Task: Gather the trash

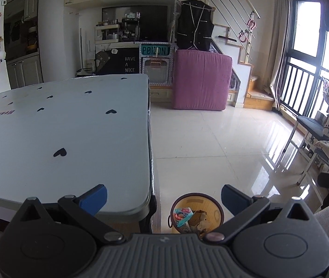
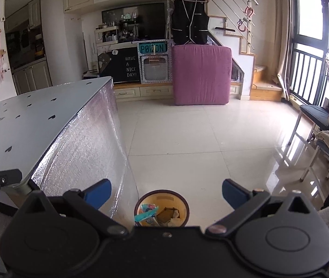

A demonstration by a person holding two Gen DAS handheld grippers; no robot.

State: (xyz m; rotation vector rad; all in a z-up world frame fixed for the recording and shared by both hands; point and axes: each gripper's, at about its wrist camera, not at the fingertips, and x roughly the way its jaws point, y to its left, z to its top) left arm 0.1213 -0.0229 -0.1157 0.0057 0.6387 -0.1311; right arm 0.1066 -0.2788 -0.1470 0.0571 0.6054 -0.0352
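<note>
Two grippers, left gripper (image 1: 163,197) and right gripper (image 2: 166,193), fingers spread wide, grasping nothing. Table (image 1: 71,127): pale blue top, black heart print, silver foil side. Floor (image 2: 187,134): glossy cream tile. Wastebasket (image 2: 162,210) beside table corner, holding wrappers (image 2: 147,213). Purple mattress (image 2: 201,74) upright by staircase.

The left gripper (image 1: 164,197) hangs with its blue-tipped fingers (image 1: 94,198) spread wide and nothing between them, one finger over the corner of a pale table (image 1: 67,125) printed with black hearts. Below the gap, on the glossy tiled floor (image 1: 210,143) just beside the table's corner, stands a small round bin (image 1: 218,205) holding a colourful wrapper (image 1: 183,215) and crumpled scraps. A pink cushion (image 1: 201,81) stands upright across the room.
</note>
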